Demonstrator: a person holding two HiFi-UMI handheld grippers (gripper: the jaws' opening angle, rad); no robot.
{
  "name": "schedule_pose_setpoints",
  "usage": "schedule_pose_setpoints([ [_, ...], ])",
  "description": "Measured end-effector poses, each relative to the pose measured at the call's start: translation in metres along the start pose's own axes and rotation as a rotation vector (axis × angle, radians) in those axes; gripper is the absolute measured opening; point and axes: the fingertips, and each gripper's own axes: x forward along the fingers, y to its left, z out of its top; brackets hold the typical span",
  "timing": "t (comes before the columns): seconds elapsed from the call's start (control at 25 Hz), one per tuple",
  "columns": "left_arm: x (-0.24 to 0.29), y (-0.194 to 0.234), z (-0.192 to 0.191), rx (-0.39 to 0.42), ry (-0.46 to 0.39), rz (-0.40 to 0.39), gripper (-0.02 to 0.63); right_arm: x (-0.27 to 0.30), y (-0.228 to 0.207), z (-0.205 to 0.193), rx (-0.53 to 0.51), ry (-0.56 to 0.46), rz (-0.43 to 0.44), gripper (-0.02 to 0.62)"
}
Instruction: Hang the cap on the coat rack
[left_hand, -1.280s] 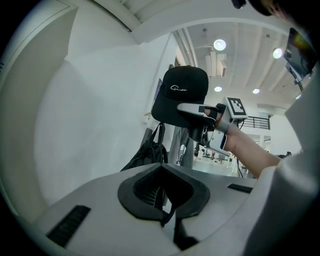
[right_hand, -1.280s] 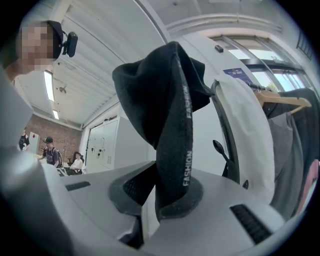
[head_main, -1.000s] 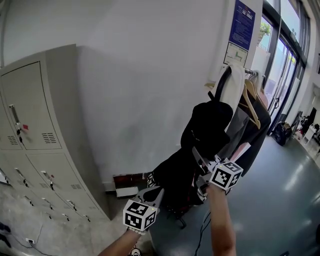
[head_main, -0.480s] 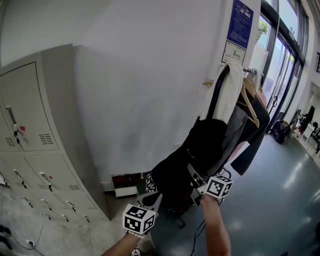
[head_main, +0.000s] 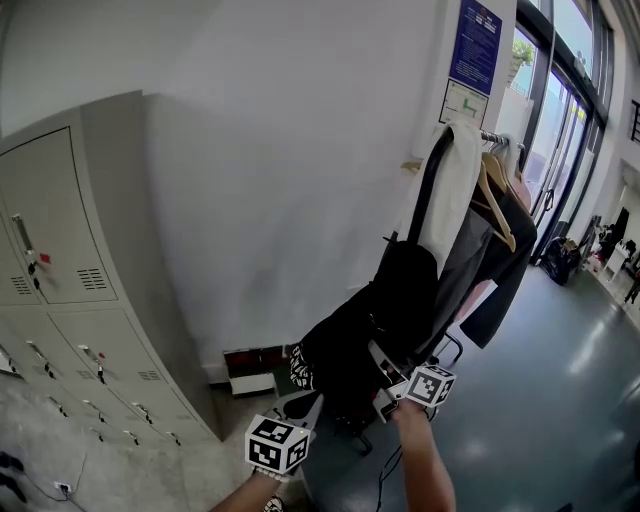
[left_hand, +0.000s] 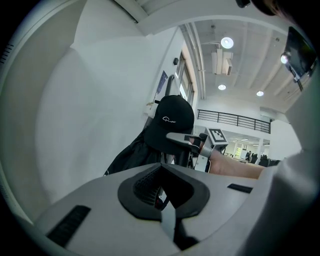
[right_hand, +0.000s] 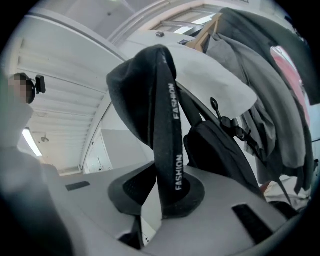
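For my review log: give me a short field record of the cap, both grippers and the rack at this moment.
cap: black baseball cap with white logo, held up in front of the hung clothes
right gripper: shut on the cap's black strap printed FASHION
left gripper: shut, empty, lower in the head view
coat rack: carries wooden hangers and a white garment
task state: cap not yet hung

Right gripper (head_main: 375, 352) clamped; left gripper (head_main: 312, 405) (lower) closed.
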Motion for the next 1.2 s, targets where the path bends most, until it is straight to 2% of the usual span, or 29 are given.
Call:
schedule_pose_setpoints([
  [0.2,-0.001,-0.003,-0.001,0.002,0.002,0.007,0.005,-0.006,-0.008,0.002,0.009,-0.038,-0.033,0.046],
  [0.28,-0.002,-0.002,0.001,0.005,-0.001,0.012,0.005,-0.010,-0.010,0.006,0.011,-0.058,-0.054,0.074],
  [0.36,-0.003,-0.001,0.002,0.006,-0.004,0.016,0.005,-0.014,-0.014,0.007,0.008,-0.065,-0.090,0.140],
  [0.48,-0.004,-0.003,0.001,0.003,-0.004,0.018,0.005,-0.020,-0.026,0.003,-0.001,-0.055,-0.151,0.144],
  [0.56,-0.005,-0.006,-0.002,0.001,0.000,0.017,0.005,-0.025,-0.035,-0.002,0.000,-0.041,-0.187,0.208],
  [0.76,-0.012,-0.016,-0.010,-0.002,0.010,0.026,0.005,-0.043,-0.044,-0.015,-0.014,-0.012,-0.252,0.213],
  [1.0,-0.029,-0.021,-0.020,-0.013,0.011,0.067,0.005,-0.069,-0.033,-0.029,-0.003,-0.011,-0.242,0.213],
  [1.2,-0.049,-0.036,-0.034,-0.021,0.020,0.111,0.005,-0.093,-0.002,-0.042,-0.001,-0.009,-0.189,0.213],
])
